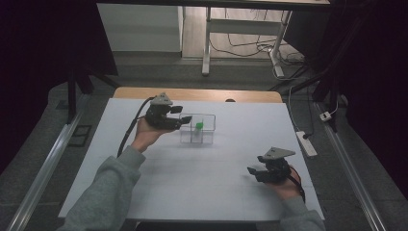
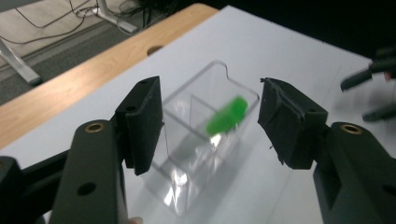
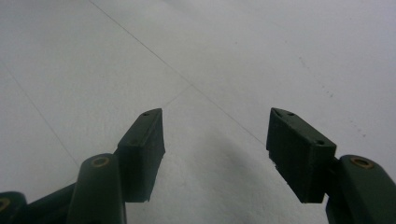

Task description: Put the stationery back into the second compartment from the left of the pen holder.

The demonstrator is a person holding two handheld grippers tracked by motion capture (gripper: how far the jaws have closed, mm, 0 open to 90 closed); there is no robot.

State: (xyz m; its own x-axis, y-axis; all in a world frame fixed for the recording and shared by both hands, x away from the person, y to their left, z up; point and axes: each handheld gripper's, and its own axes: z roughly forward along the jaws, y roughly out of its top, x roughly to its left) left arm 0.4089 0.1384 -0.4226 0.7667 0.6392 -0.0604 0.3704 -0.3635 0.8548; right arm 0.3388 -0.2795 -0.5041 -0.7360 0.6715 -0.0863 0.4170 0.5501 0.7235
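A person sits at a white bench (image 1: 202,178) seen from above, a pair of black tongs in each hand. Near the centre of the frame, slightly above the middle, stands a small clear plastic box (image 1: 197,129) with an inner divider that splits it into compartments. A small bright green piece (image 1: 199,125) lies inside it, in the compartment farther from the left tongs. In the left gripper view the green piece (image 2: 227,115) is elongated and tilted, its long axis running from lower left to upper right, its upper end leaning toward the box's far wall. The left tongs (image 1: 183,120) are at the box's left side in the high view, jaws spread wide, and in their own view the jaws stand either side of the clear box (image 2: 196,140) without visibly pressing on it. The right tongs (image 1: 252,171) sit well apart, at the lower right of the frame, low over the bare bench, jaws wide and holding nothing; their own view looks across plain white surface (image 3: 196,70). Beyond the white top a strip of wooden edge (image 1: 197,94) shows, then grey floor with white table legs (image 1: 207,48), loose cables, and a white power strip (image 1: 306,143) just beyond the bench's right edge.
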